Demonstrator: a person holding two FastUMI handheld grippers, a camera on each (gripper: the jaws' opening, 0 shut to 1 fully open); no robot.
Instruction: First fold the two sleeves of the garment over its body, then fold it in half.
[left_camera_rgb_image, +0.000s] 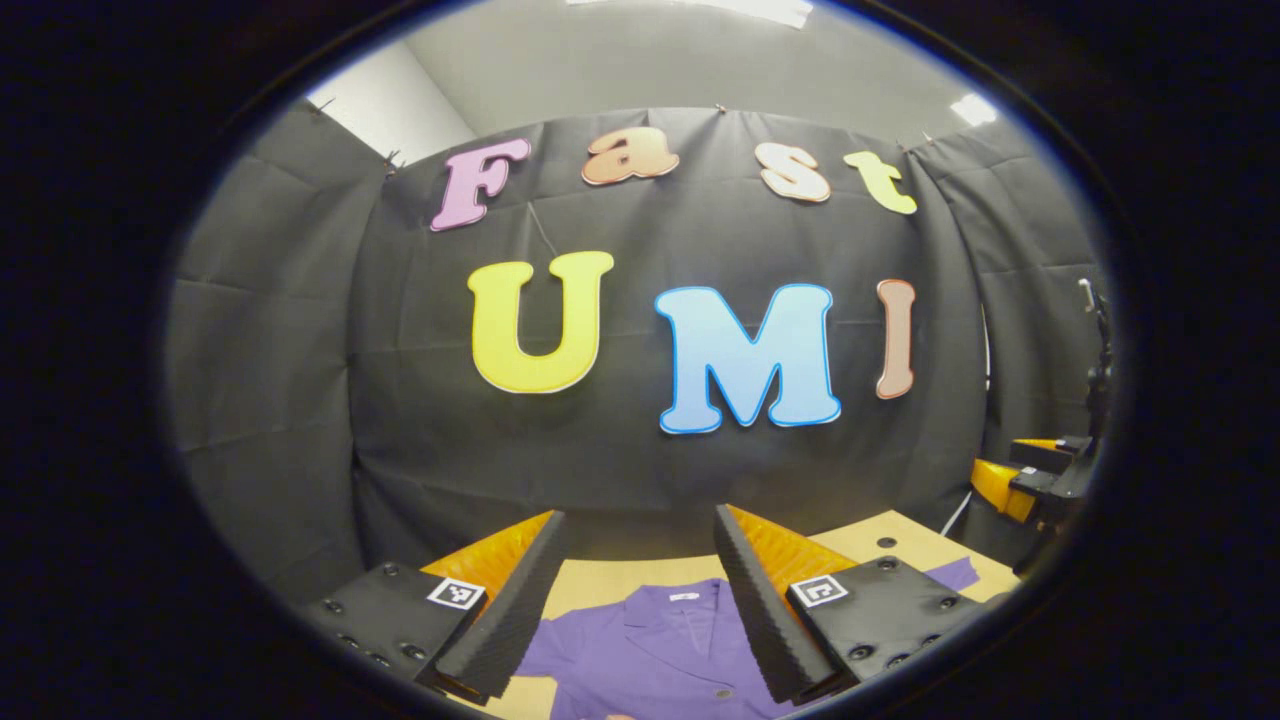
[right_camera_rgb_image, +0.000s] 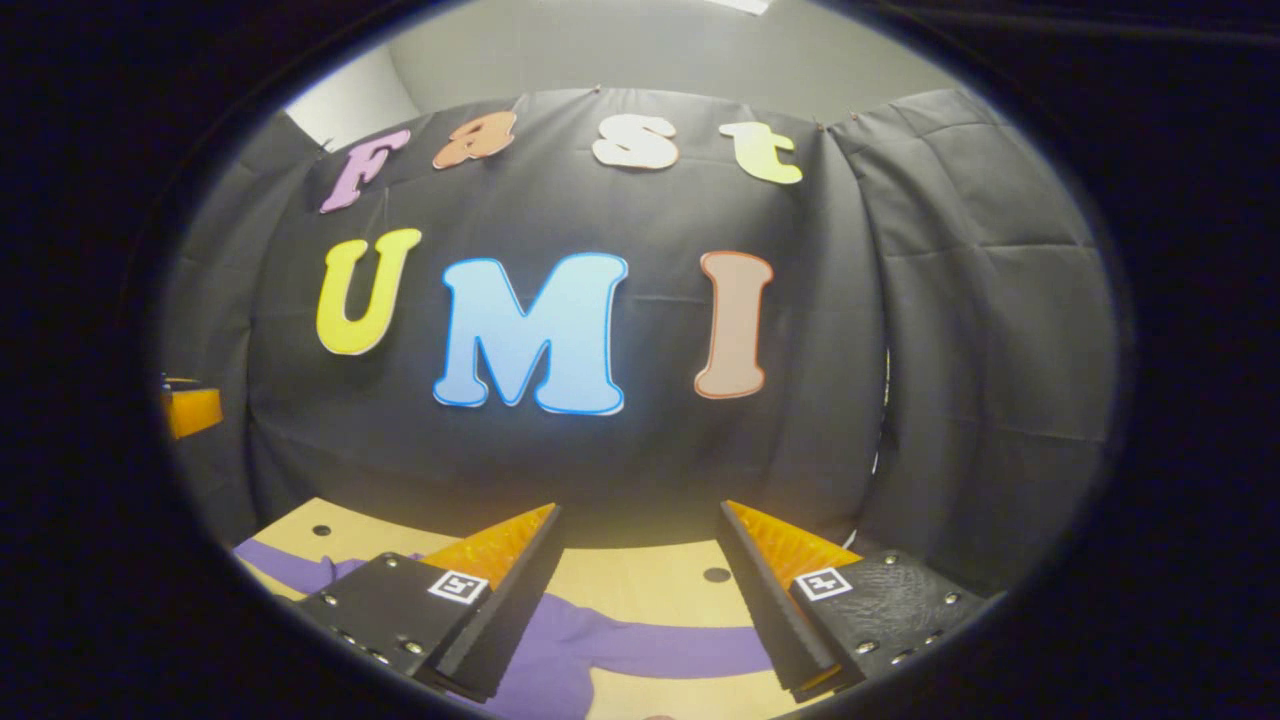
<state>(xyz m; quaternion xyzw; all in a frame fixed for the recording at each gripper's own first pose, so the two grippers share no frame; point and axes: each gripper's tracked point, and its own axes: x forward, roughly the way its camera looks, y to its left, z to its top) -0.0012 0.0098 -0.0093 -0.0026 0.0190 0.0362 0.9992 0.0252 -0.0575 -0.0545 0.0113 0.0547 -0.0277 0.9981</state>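
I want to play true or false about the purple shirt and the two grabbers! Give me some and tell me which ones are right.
1. The garment on the table is purple. True.
2. The left gripper is clamped shut on the collar. False: its jaws stand wide apart, holding nothing.
3. In the right gripper view, a sleeve lies stretched out flat on the table. True.
4. The right gripper is open. True.
5. The garment is already folded in half. False: the sleeve is spread out and the collar lies in plain sight.
6. The table is made of glass. False: it looks like light wood.
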